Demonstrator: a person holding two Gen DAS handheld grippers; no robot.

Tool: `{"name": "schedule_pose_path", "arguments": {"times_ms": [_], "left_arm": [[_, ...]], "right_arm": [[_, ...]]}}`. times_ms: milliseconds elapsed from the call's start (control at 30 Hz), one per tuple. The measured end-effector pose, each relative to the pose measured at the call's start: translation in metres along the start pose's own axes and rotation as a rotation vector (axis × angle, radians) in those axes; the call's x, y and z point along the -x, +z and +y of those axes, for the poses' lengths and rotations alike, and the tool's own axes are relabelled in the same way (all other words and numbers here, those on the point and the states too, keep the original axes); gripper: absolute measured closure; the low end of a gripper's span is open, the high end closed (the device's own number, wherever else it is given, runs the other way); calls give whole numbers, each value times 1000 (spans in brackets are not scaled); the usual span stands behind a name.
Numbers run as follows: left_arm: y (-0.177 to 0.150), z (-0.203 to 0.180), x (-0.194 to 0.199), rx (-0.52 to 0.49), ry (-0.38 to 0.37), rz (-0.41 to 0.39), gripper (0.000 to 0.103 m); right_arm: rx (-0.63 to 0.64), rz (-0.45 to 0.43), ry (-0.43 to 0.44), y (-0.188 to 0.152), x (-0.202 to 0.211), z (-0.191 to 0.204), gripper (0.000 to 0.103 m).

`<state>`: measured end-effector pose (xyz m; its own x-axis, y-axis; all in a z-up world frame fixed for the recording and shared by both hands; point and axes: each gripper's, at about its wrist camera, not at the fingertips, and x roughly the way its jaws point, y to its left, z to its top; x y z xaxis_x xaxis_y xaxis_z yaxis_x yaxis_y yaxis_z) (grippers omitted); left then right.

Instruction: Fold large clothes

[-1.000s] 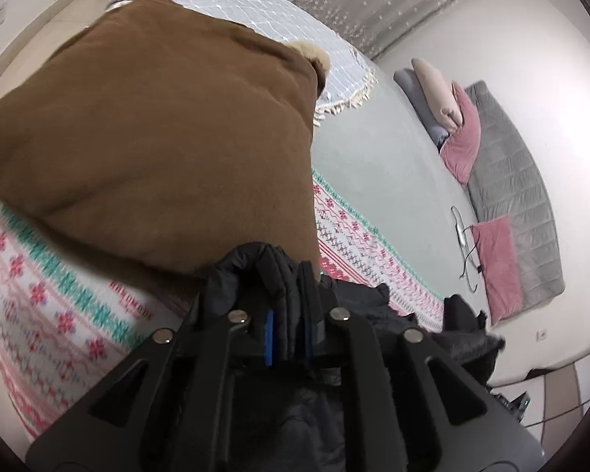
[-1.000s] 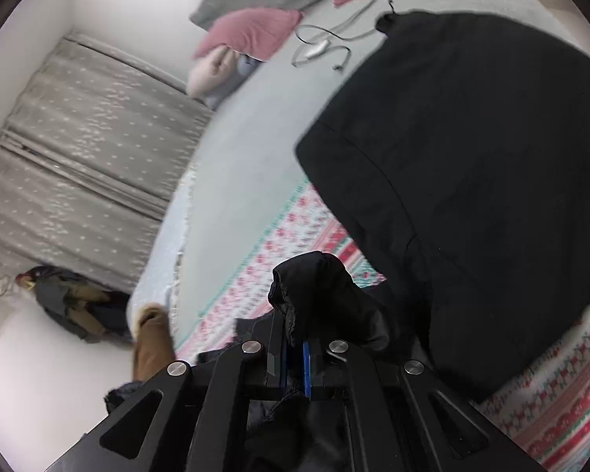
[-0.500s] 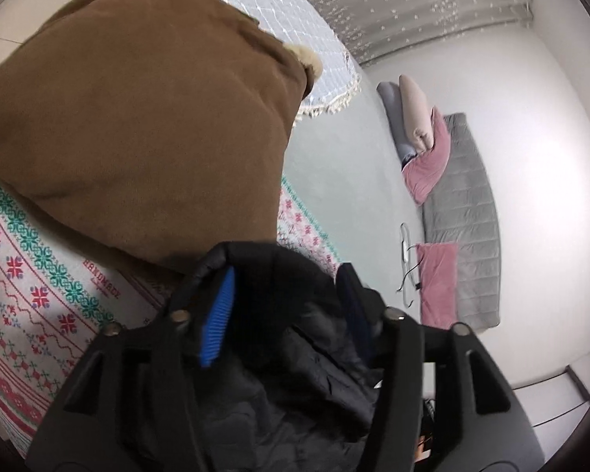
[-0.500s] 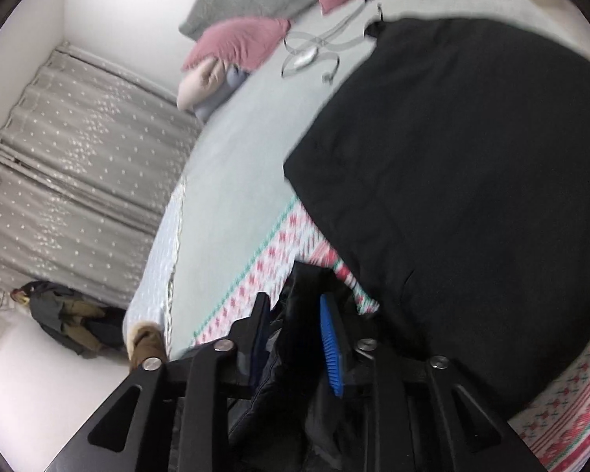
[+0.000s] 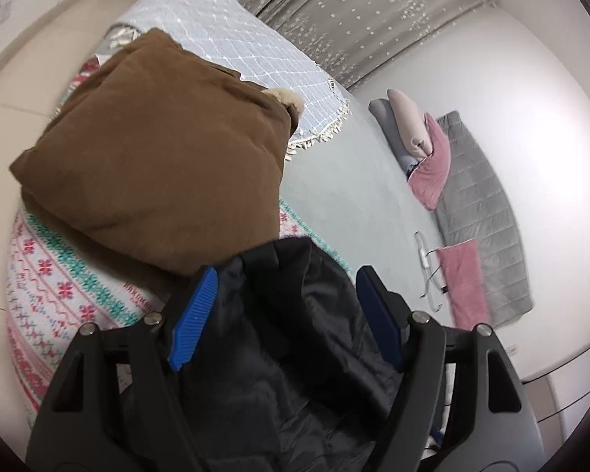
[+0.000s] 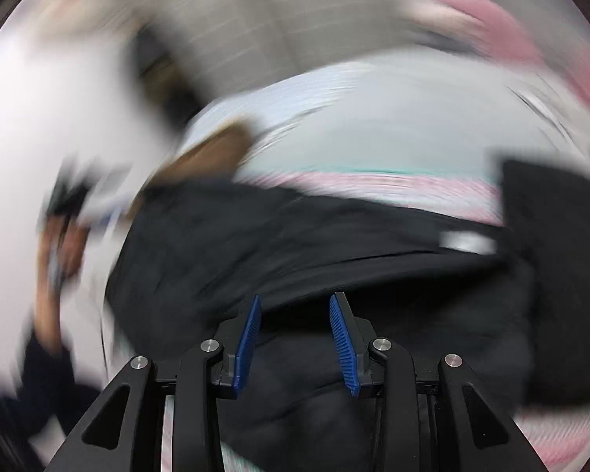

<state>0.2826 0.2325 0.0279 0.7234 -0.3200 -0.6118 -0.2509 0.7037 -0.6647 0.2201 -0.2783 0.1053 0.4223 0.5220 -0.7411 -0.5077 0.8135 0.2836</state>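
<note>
A: Starting at the left edge of the bed, we see the folded brown fleece coat point(image 5: 157, 181) lying on the pink-and-teal patterned knit blanket point(image 5: 55, 287), near that blanket's left corner.

B: And just right of it, our left gripper point(image 5: 285, 306) has its blue ribbed pads point(image 5: 194, 310) spread wide apart, gripping nothing. The shiny black padded jacket point(image 5: 295, 338) lies bunched between and under them, its top edge touching the brown coat's lower edge.

A: Beyond the coat we have the pale blue quilted fringed throw point(image 5: 232, 51), then bare grey-green sheet point(image 5: 346, 192) (the middle of the bed).

B: At the far right edge, by the wall, we see the pink pillows point(image 5: 432, 169), a grey quilted mat point(image 5: 480, 204) and a white cable point(image 5: 424, 259).

A: In the right wrist view everything is smeared by motion blur. Still, our right gripper point(image 6: 295, 330) shows sharply: pads parted, nothing between them.

B: The black jacket point(image 6: 295, 236) spreads across the blanket's near edge in front of it, directly under the fingers. A second flat black garment point(image 6: 550, 275) lies at the right; whether the two touch we cannot tell.
</note>
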Motion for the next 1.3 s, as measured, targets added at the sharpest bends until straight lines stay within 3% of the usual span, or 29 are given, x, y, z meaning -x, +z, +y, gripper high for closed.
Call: {"name": "schedule_pose_path", "arguments": {"times_ms": [67,167,267,333,467,533,667,733,800,900,967,1067,1200,1300], "left_arm": [[-10,-7,2,-57,40,-10,30],[-22,-14,-2,-133,104,-14,30],[-26,-11,-7,-158,121,9,30],[-25,-7,-5,-150,115,11,30],[-17,-2,-1,-129,129,-20,30],[-14,2,-2,-119,134,-22,30],[-14,11,-12,-105,163,8,30],[-15,15,-19,-101,173,32,30],[-17,17,-23,-99,183,46,30],[-20,15,-23,-103,186,46,30],[-23,12,-21,-118,181,47,30],[-30,7,-18,-145,196,51,30],[-41,2,-13,-195,218,54,30],[-49,-1,-5,-238,238,45,30]], "right_arm": [[167,89,19,-8,-27,49,65],[221,195,-25,-6,-80,78,65],[153,203,-93,6,-115,64,65],[90,160,-147,22,-121,52,65],[-9,26,-129,59,-115,36,65],[-47,3,-142,81,-125,30,64],[-127,104,-208,103,-180,6,62],[-199,205,-244,94,-213,-12,62],[-208,243,-264,83,-226,-20,62],[-234,158,-279,79,-194,-18,62],[-274,67,-264,67,-143,-17,61],[-303,-50,-285,30,-66,-19,46],[-419,-133,-402,-13,3,-57,45],[-520,-185,-394,-45,36,-78,45]]}}
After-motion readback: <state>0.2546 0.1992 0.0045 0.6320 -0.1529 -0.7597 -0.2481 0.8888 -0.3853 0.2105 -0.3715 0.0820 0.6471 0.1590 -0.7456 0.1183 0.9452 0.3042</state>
